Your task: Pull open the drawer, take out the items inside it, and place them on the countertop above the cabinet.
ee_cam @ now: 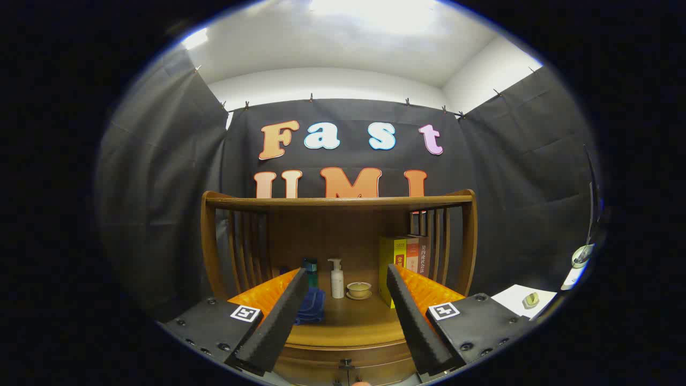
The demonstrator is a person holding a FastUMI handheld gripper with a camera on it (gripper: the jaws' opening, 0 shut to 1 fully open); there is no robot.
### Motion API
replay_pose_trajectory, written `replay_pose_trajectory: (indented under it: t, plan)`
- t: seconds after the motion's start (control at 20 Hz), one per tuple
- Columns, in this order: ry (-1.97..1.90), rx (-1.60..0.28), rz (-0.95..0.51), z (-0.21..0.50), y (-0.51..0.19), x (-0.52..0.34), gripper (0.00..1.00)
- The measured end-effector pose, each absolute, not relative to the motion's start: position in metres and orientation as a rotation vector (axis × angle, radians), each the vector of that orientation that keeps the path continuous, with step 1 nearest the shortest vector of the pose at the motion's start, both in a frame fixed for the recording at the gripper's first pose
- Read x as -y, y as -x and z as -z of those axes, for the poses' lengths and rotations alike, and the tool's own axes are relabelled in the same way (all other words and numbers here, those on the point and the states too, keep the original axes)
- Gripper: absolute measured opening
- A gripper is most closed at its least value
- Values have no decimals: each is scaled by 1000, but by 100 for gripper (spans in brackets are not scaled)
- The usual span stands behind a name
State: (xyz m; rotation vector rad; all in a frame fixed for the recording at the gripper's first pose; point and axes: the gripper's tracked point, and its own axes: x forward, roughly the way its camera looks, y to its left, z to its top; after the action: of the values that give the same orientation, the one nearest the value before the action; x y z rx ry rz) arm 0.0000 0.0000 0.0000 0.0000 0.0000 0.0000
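Drawer front of brown wood [343, 358] lies shut at 6 o'clock, below the gripper [348, 284], its fingers spread wide and empty.
We fear missing the small dark knob [346, 364], or knocking the white pump bottle [336, 279] at 12 o'clock on the wooden countertop [348, 321].

Wooden cabinet drawer [343, 358] at bottom centre of frame, closed, small dark knob on its front, curved brown countertop [348, 321] directly above.
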Motion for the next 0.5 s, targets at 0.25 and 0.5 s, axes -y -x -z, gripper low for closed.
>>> replay_pose_trajectory:
  t: [0.25,0.5]
  plan:
    - [7,-5,-4,3,4,-4,98]
    - [-7,-7,-1,0,5,-4,98]
